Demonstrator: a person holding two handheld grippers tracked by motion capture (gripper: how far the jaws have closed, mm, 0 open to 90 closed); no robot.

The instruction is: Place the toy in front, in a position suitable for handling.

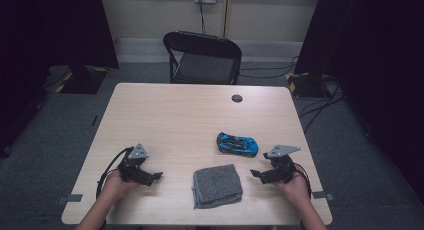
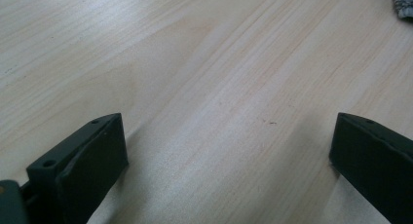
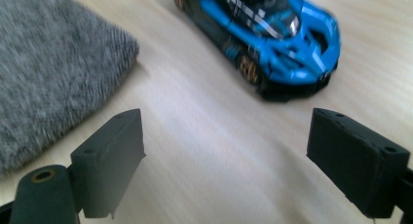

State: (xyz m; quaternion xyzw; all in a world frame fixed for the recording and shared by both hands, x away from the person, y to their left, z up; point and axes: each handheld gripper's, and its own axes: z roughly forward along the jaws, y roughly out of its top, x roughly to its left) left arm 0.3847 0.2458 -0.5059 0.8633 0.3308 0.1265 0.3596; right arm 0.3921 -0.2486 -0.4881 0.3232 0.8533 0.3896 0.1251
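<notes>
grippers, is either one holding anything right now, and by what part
Nothing is held: the left gripper and right gripper both stand open over bare table.

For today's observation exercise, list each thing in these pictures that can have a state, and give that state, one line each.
left gripper: open, nothing between its jaws, over bare table.
right gripper: open, holding nothing, pointed toward the car.
toy car: upright on its wheels, untouched.
grey cloth: folded, lying flat between the grippers.
table: bears the car and the cloth.
folding chair: unfolded, vacant, beyond the table.

floor: grey carpet (image 1: 150, 75) | black folding chair (image 1: 205, 57) | black curtains (image 1: 370, 40)
</notes>
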